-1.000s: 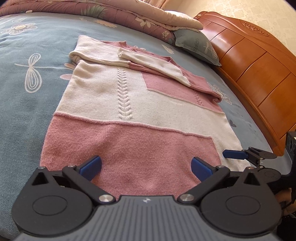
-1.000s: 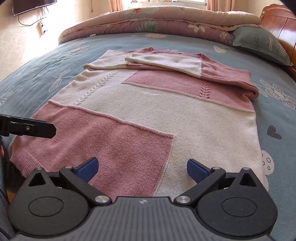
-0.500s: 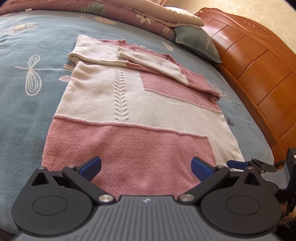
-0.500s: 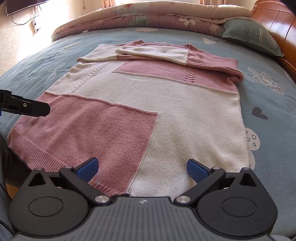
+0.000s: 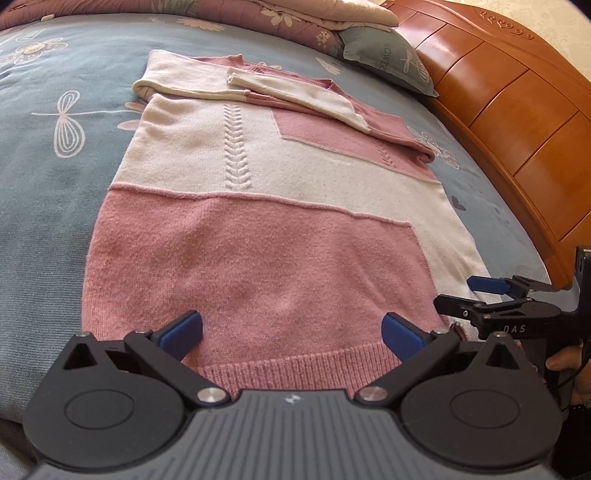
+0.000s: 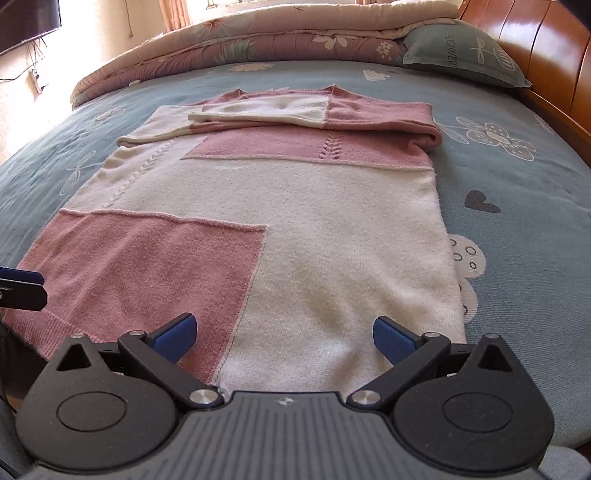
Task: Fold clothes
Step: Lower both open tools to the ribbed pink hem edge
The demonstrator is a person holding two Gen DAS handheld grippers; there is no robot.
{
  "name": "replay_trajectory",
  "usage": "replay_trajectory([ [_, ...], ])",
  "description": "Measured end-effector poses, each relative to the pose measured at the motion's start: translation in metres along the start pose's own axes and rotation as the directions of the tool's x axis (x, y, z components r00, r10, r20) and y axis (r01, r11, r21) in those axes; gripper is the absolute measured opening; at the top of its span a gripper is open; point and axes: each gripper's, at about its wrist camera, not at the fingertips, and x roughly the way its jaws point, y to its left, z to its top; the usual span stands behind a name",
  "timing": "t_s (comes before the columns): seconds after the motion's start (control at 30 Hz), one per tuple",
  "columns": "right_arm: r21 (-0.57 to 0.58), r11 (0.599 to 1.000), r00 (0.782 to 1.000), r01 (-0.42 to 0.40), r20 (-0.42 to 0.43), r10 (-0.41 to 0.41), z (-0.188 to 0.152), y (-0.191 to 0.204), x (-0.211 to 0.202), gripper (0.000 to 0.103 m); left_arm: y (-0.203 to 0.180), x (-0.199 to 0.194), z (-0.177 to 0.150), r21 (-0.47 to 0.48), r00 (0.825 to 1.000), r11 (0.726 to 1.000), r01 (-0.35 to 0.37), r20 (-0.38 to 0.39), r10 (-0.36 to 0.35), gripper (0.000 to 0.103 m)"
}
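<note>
A pink and cream knit sweater (image 5: 280, 192) (image 6: 295, 221) lies flat on the bed, its sleeves folded across the chest at the far end. My left gripper (image 5: 291, 328) is open over the pink hem at the near left of the sweater. My right gripper (image 6: 282, 330) is open over the cream part of the hem on the right. Nothing is between either pair of fingers. In the left wrist view the right gripper (image 5: 491, 295) shows at the far right, held by a hand (image 5: 569, 363). One finger of the left gripper (image 6: 20, 288) shows at the left edge of the right wrist view.
A blue-grey bedsheet (image 5: 48, 177) with flower prints covers the bed. A folded floral quilt (image 6: 258, 40) and a grey-green pillow (image 6: 461, 51) lie at the far end. An orange wooden headboard (image 5: 517, 122) runs along the right side. A dark screen (image 6: 26, 18) hangs on the left wall.
Both grippers have drawn back towards the near edge of the bed, so the sweater's ribbed hem now shows just ahead of the fingers. Both stay open; the sweater has not moved.
</note>
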Motion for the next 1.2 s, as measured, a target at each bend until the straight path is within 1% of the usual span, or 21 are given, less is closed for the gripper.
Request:
replay_trajectory([
  [0.07, -0.023, 1.000, 1.000, 0.006, 0.007, -0.006, -0.002, 0.002, -0.004, 0.103, 0.000, -0.001, -0.002, 0.006, 1.000, 1.000, 0.001, 0.002, -0.001, 0.102],
  [0.2, -0.001, 1.000, 0.999, -0.031, 0.035, 0.031, 0.004, 0.002, -0.017, 0.103, 0.004, -0.002, -0.003, -0.009, 1.000, 1.000, 0.021, 0.016, -0.021, 0.102],
  [0.3, -0.028, 0.999, 0.999, -0.045, 0.012, 0.045, 0.007, 0.012, -0.010, 0.103, 0.004, -0.002, -0.003, -0.011, 1.000, 1.000, 0.025, 0.016, -0.024, 0.102],
  [0.33, -0.044, 0.998, 0.999, -0.042, -0.006, 0.042, 0.007, 0.016, -0.005, 0.103, 0.004, -0.002, -0.003, -0.010, 0.999, 1.000, 0.028, 0.016, -0.027, 0.102],
  [0.4, -0.084, 0.996, 1.000, -0.014, -0.014, 0.013, 0.001, 0.022, 0.000, 0.103, 0.006, -0.004, -0.004, -0.016, 0.999, 0.999, 0.041, 0.021, -0.040, 0.102],
  [0.47, -0.095, 0.995, 1.000, -0.007, -0.014, 0.006, -0.003, 0.020, -0.004, 0.103, 0.010, -0.005, -0.005, -0.027, 0.998, 0.998, 0.059, 0.030, -0.058, 0.102],
  [0.53, -0.083, 0.996, 0.999, -0.014, -0.039, 0.011, -0.005, 0.011, -0.009, 0.103, 0.012, -0.006, -0.005, -0.036, 0.997, 0.997, 0.074, 0.038, -0.073, 0.102],
  [0.57, -0.080, 0.997, 0.999, -0.003, -0.045, -0.001, -0.006, 0.008, -0.011, 0.103, 0.013, -0.006, -0.005, -0.038, 0.996, 0.996, 0.076, 0.038, -0.075, 0.102],
  [0.63, -0.077, 0.996, 0.998, 0.038, -0.052, -0.042, -0.009, 0.004, -0.017, 0.103, 0.011, -0.006, -0.003, -0.038, 0.997, 0.997, 0.070, 0.029, -0.069, 0.102],
  [0.67, -0.072, 0.996, 0.998, 0.044, -0.046, -0.048, -0.010, 0.003, -0.020, 0.103, 0.009, -0.006, -0.002, -0.029, 0.998, 0.998, 0.060, 0.017, -0.060, 0.102],
  [0.7, -0.066, 0.997, 0.998, 0.042, -0.035, -0.045, -0.011, 0.002, -0.023, 0.103, 0.005, -0.007, 0.000, -0.001, 0.998, 0.999, 0.055, 0.015, -0.055, 0.102],
  [0.77, -0.064, 0.998, 1.000, 0.009, -0.005, -0.009, -0.008, 0.003, -0.027, 0.103, -0.004, -0.009, 0.003, 0.059, 0.999, 0.997, 0.044, 0.014, -0.045, 0.102],
  [0.87, -0.092, 0.996, 1.000, -0.003, 0.019, 0.004, -0.002, 0.013, -0.024, 0.103, -0.014, -0.010, 0.009, 0.140, 1.000, 0.990, 0.001, 0.024, -0.005, 0.102],
  [0.93, -0.095, 0.995, 1.000, -0.007, 0.006, 0.008, -0.001, 0.017, -0.015, 0.103, -0.012, -0.005, 0.010, 0.146, 1.000, 0.989, -0.008, 0.006, 0.008, 0.102],
  [1.0, -0.074, 0.997, 1.000, -0.029, -0.003, 0.029, -0.005, 0.018, -0.006, 0.103, -0.007, 0.001, 0.010, 0.139, 1.000, 0.990, -0.018, -0.020, 0.021, 0.102],
  [1.13, -0.052, 0.997, 0.998, -0.053, 0.029, 0.055, -0.012, 0.014, -0.007, 0.103, -0.003, -0.002, -0.004, 0.158, 0.999, 0.987, -0.029, -0.029, 0.034, 0.102],
  [1.2, -0.047, 0.997, 0.998, -0.058, 0.037, 0.060, -0.013, 0.013, -0.007, 0.103, -0.001, -0.009, -0.008, 0.147, 0.999, 0.989, -0.027, -0.038, 0.033, 0.102],
])
